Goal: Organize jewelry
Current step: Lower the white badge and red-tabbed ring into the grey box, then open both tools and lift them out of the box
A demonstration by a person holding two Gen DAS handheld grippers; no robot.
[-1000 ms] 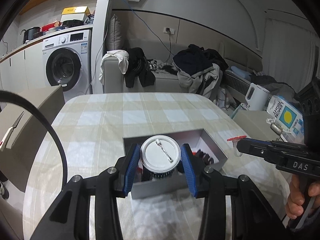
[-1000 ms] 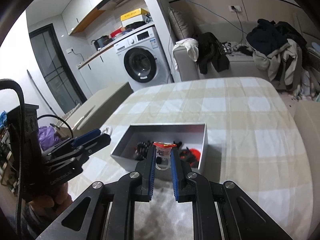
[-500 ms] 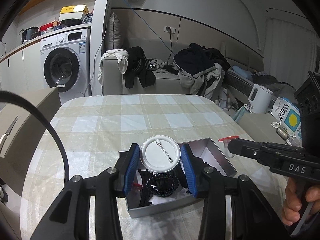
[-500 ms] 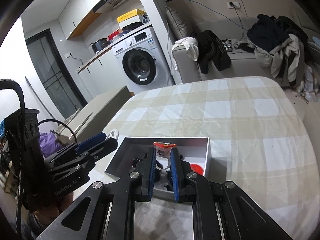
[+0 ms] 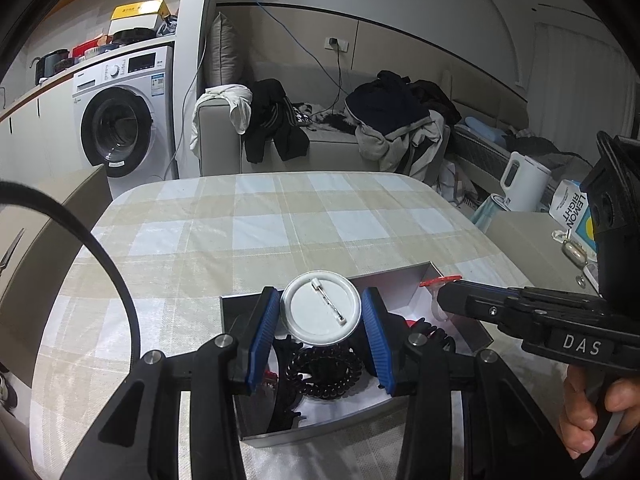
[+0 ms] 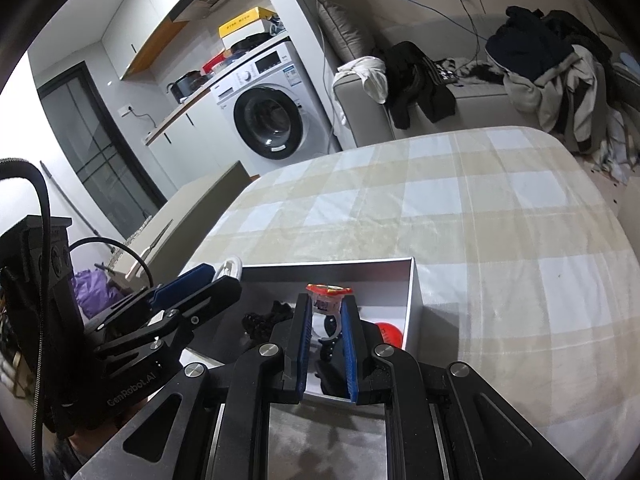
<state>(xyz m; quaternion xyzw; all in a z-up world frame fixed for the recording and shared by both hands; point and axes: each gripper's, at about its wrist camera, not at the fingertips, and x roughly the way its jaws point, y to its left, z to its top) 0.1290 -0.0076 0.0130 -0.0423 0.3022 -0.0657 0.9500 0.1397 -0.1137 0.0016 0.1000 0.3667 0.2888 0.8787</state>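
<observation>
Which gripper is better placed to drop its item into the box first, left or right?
Likely the left. The left gripper holds the pin badge over the open box; the right gripper holds its ring near the box's side wall.

Round white pin badge (image 5: 319, 309) back-side up with clasp visible, clear ring with red top (image 6: 329, 299) upright, both held above open grey box (image 5: 412, 280) containing black coiled hair ties (image 5: 325, 374).

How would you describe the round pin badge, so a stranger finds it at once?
On the checked tablecloth stands an open grey box. Above it, the left gripper holds the pin badge between blue fingers. Unlike the dark items below, it is a white disc with a metal pin.
</observation>
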